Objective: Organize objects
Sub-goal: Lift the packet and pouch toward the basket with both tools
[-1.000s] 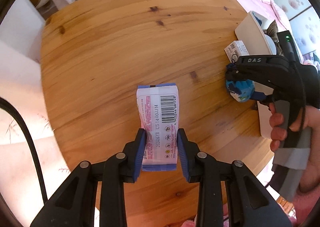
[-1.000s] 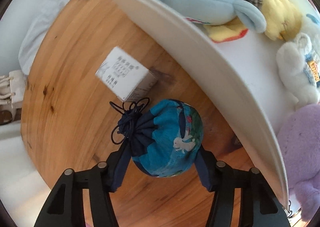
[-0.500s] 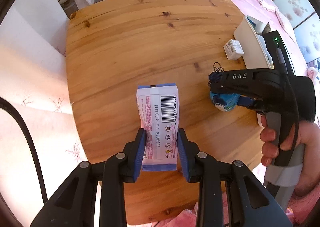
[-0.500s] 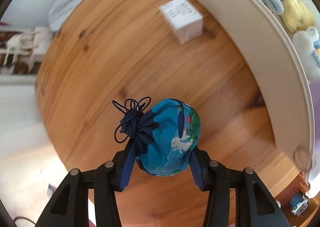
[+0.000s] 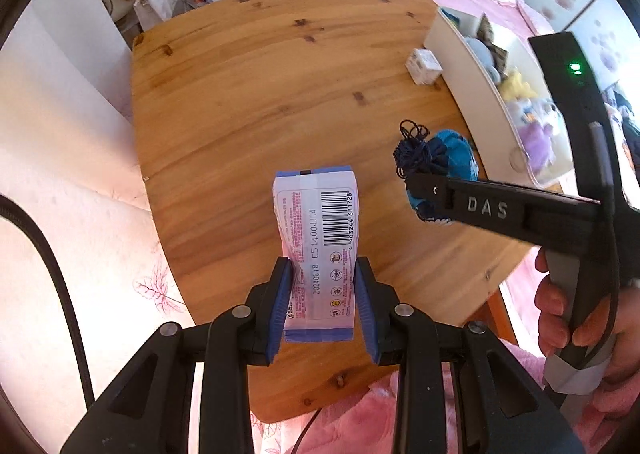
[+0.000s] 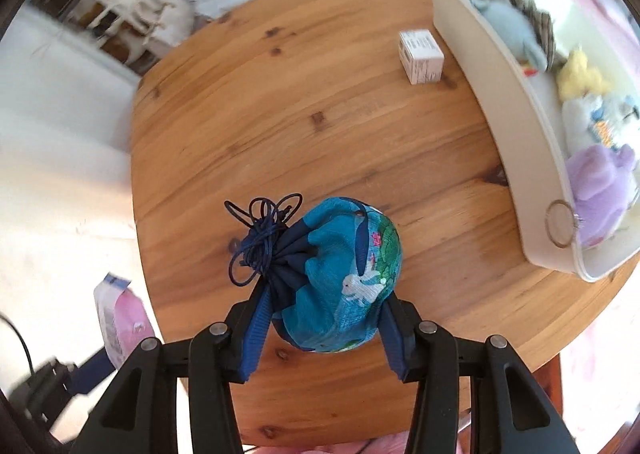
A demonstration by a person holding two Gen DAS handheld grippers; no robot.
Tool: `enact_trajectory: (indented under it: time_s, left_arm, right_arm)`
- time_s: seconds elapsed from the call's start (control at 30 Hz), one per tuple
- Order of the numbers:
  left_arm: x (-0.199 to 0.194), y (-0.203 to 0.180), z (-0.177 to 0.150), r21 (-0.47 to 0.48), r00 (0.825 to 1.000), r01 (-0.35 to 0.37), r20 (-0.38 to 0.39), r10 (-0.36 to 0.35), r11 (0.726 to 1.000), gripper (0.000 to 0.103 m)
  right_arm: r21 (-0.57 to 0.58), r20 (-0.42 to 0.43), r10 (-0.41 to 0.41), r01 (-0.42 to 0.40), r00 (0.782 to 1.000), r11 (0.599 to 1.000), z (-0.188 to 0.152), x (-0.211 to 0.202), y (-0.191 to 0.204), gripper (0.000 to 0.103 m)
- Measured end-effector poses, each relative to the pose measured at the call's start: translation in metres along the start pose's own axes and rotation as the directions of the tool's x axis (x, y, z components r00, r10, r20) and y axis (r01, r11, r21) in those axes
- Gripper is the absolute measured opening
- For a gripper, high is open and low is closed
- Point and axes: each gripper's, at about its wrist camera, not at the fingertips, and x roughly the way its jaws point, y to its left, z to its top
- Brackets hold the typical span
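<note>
Bedroom setting: a round wooden worktop (image 5: pixel 256 102) fills the middle of both wrist views, with pink bedding at the upper right of the frame and pale floor at the left. Left tool (image 5: pixel 323 294) is clenched on the lower end of a pink-and-white packet (image 5: pixel 316 222), barcode side up, held above the worktop near its lower edge. Right tool (image 6: pixel 324 318) is clamped on a blue drawstring pouch (image 6: pixel 344 274), its knotted cord at the upper left of the pouch. In the left wrist view the right tool (image 5: pixel 430 194) appears at centre right with the pouch (image 5: pixel 452 152) in its grip, just beside the near wall of a white bin (image 5: pixel 480 102). The bin (image 6: pixel 508 126) runs down the right of the frame and holds soft toys (image 6: pixel 600 178). A small white box (image 6: pixel 420 50) lies on the worktop just beside the bin's upper end.

Compared with a second ago, the worktop appears smaller and its full outline shows in both views, which suggests both tools have risen. The pouch, then close against the box and bin wall, now hangs over open wood, well apart from the box. Both grips are unchanged. Judged from this, both items are lifted and in transit; neither is yet placed in the bin.
</note>
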Motion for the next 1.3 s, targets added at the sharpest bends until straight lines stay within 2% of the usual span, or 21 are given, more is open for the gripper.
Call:
enact_trajectory:
  time_s: [0.07,0.23,0.37,0.57,0.73,0.93,1.3]
  left_arm:
    - [0.001,-0.002,-0.006,0.018,1.0,0.005,-0.008,-0.005,1.0,0.034]
    - [0.003,-0.005,-0.013,0.049,1.0,0.024,-0.013,-0.024,0.999,0.034]
    - [0.002,-0.008,-0.009,0.069,0.999,0.034,0.0,-0.034,0.997,0.034]
    - [-0.002,-0.015,0.001,0.078,0.998,0.047,0.033,-0.05,0.996,0.034]
    - [-0.005,-0.025,0.008,0.069,0.997,0.05,0.05,-0.054,0.996,0.034]
    - [-0.006,-0.045,0.019,0.067,0.998,0.031,0.056,-0.035,0.997,0.034]
    - [-0.011,-0.104,0.046,0.019,0.996,-0.018,0.082,0.016,1.0,0.034]
  right_arm:
    - [-0.035,0.026,-0.017,0.018,1.0,0.999,-0.008,-0.007,0.0,0.05]
    - [-0.035,0.072,-0.019,0.021,0.997,0.999,-0.019,-0.024,-0.009,0.05]
    - [-0.023,0.09,0.008,-0.006,0.996,1.0,-0.021,-0.04,-0.02,0.05]
    - [-0.046,0.144,0.0,0.007,0.99,0.999,-0.028,-0.066,-0.03,0.05]
    - [-0.019,0.119,0.027,-0.025,0.993,1.0,-0.025,-0.071,-0.046,0.05]
    - [0.018,0.137,0.055,-0.058,0.989,0.998,-0.016,-0.08,-0.076,0.051]
    - [0.004,0.117,0.122,-0.123,0.986,0.992,0.002,-0.091,-0.135,0.051]
